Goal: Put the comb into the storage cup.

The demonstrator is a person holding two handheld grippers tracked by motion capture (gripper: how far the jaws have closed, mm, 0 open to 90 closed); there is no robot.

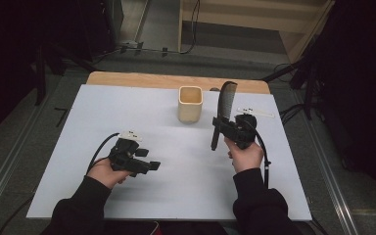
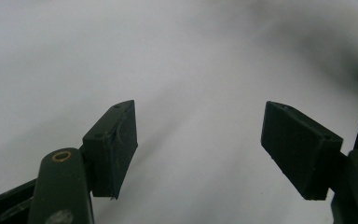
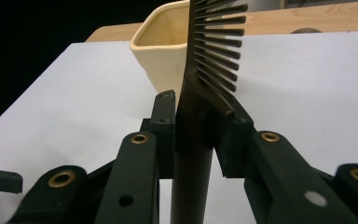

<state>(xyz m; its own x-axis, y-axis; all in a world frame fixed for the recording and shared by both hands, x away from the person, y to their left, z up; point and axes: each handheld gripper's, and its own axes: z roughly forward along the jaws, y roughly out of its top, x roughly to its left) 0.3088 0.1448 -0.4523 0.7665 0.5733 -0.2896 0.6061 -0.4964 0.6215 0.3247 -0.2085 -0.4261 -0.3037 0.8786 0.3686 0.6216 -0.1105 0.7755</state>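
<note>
A black comb (image 1: pixel 224 105) stands upright above the white table sheet (image 1: pixel 142 112), its toothed end up and its handle end hanging down. My right gripper (image 1: pixel 223 125) is shut on the comb (image 3: pixel 209 60) where the handle meets the teeth; in the right gripper view both pads clamp it. A cream square cup (image 1: pixel 190 103) stands just left of and behind the comb, also seen as the cup (image 3: pixel 161 51) past the jaws. My left gripper (image 1: pixel 149 165) hovers low at the front left, its jaws wide apart over bare sheet with nothing between its fingertips (image 2: pixel 114 144).
A wooden strip (image 1: pixel 127 78) of the table runs along the back edge beyond the white sheet. A small white piece (image 1: pixel 257 112) lies at the back right near my right gripper. Dark floor and cables surround the table.
</note>
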